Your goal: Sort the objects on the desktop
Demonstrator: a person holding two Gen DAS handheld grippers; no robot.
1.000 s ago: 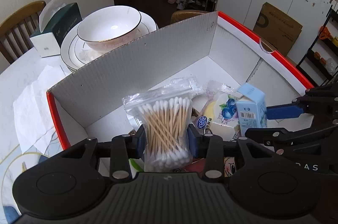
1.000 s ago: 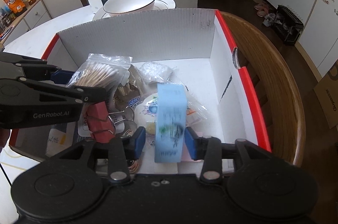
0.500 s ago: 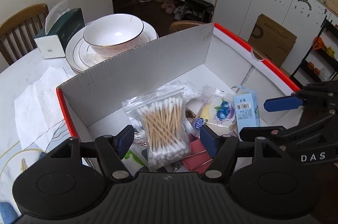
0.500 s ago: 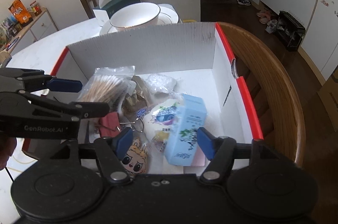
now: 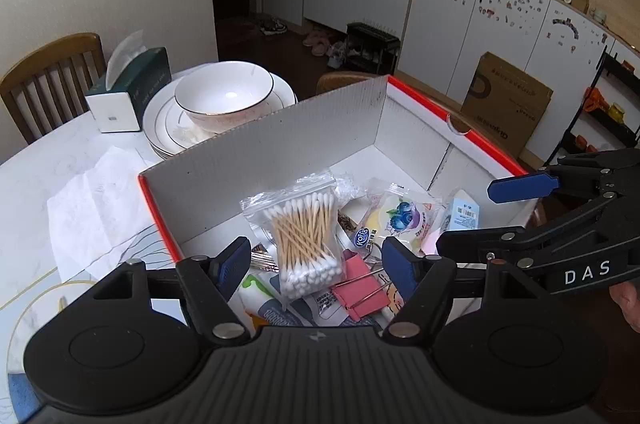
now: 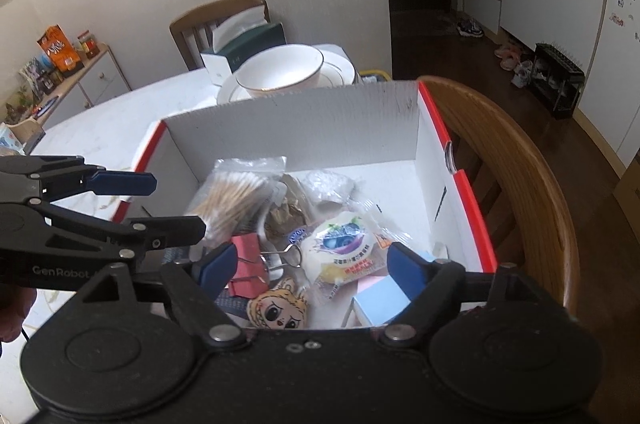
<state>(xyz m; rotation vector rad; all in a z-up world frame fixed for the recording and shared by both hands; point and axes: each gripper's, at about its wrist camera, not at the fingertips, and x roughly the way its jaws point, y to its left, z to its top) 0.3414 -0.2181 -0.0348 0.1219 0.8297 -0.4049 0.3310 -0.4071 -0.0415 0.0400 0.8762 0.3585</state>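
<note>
left wrist view: the left gripper (image 5: 314, 266) hangs over the near edge of a white cardboard box with red rims (image 5: 280, 140), its 2 blue-padded fingers (image 5: 234, 262) spread wide and holding nothing. between and just beyond them a clear zip bag of cotton swabs (image 5: 302, 226) lies inside the box, leaning on other items. a pink binder clip (image 5: 362, 290) lies just right of the bag's lower end. a blueberry-printed snack packet (image 5: 398, 218) lies further right, with a light blue carton (image 5: 460, 214) beside it near the box's right wall. the right gripper (image 5: 480, 214) reaches in from the right over the box rim, released, gripping nothing. behind the box, a white bowl (image 5: 224, 96) sits on stacked plates (image 5: 160, 128) beside a dark green tissue box (image 5: 132, 84). a crumpled paper napkin (image 5: 94, 196) lies on the table left of the box.

right wrist view: the right gripper (image 6: 308, 270) hovers above the box's (image 6: 320, 116) near edge, fingers wide apart and empty. below them lie the binder clip (image 6: 248, 264), the snack packet (image 6: 342, 250), a cartoon face sticker (image 6: 282, 306) and the light blue carton (image 6: 384, 302), flat at the near right. the swab bag (image 6: 236, 194) lies at the left. the left gripper (image 6: 176, 206) enters from the left, released. a wooden chair back (image 6: 528, 192) curves along the box's right side.
</note>
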